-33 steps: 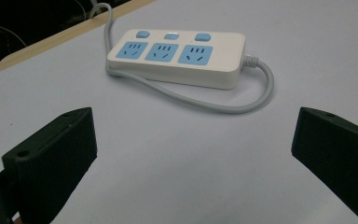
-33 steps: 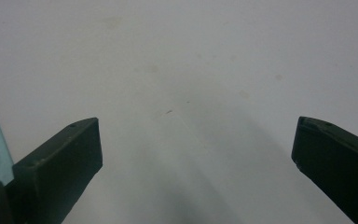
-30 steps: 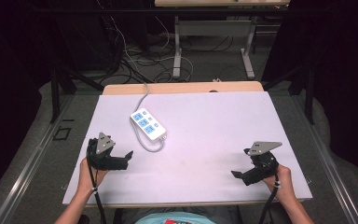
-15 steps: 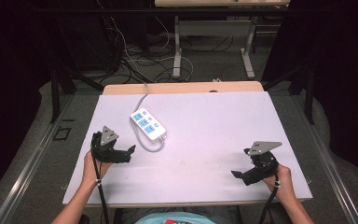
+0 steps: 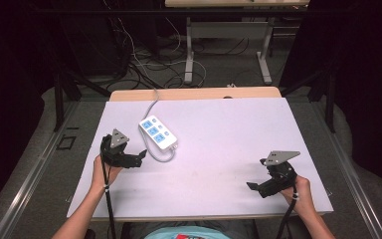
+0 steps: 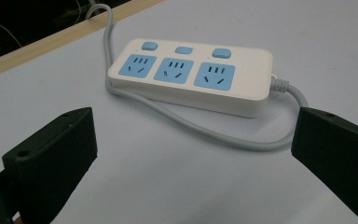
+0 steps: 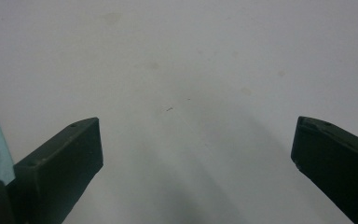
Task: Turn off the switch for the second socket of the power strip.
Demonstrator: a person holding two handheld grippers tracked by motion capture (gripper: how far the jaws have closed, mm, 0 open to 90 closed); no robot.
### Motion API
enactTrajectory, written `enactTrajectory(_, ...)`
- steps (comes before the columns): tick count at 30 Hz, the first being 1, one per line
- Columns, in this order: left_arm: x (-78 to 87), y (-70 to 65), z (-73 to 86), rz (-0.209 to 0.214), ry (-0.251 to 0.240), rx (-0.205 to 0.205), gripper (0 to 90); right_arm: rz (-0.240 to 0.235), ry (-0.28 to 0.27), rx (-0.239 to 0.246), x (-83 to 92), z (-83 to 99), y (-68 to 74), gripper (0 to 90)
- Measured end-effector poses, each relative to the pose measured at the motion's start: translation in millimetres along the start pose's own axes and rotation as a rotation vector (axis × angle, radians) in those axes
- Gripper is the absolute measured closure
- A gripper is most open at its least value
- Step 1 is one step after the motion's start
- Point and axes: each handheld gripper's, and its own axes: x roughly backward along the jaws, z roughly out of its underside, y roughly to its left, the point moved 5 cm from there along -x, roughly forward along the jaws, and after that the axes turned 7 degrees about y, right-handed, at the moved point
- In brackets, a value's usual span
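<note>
Nearest, the right gripper (image 5: 256, 188) rests wide open by the table's (image 5: 238, 129) front edge. Meanwhile the left gripper (image 5: 138, 158), jaws wide, has crept closer to the 3-socket power strip (image 5: 157, 132) mid-table; likely a grasp is next.

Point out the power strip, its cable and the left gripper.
power strip (image 6: 182, 70), left gripper view, middle blue socket.
cable (image 6: 200, 128), left gripper view, loop in front of the strip.
left gripper (image 5: 140, 157), high view, between its fingertips.
</note>
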Motion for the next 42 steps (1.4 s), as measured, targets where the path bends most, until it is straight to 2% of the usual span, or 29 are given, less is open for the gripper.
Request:
enactTrajectory(11,-13.9,5.1,-12.0,0.0,0.002,-0.002,0.1,-0.002,0.0,0.003,0.5,0.4,-0.4,1.7)
enactTrajectory(14,-14.7,6.7,-13.2,-0.006,0.007,-0.014,0.1,-0.002,-0.001,0.002,0.5,0.4,-0.3,1.7)
enactTrajectory(19,-15.6,8.2,-19.2,0.0,-0.006,-0.004,0.2,-0.001,0.001,0.0,0.1,0.3,-0.2,1.7)
enactTrajectory(23,-16.8,10.2,-25.0,-0.005,-0.005,-0.015,0.5,-0.001,0.005,0.002,-0.1,0.4,-0.2,1.7)
enactTrajectory(33,-32.9,17.0,-35.3,-0.011,0.009,-0.017,0.1,0.003,0.002,0.003,-0.7,0.2,-0.4,1.9)
enactTrajectory(42,-42.2,19.6,-40.7,0.014,0.025,-0.009,0.0,0.002,0.002,0.006,-0.8,0.3,-0.8,1.9)
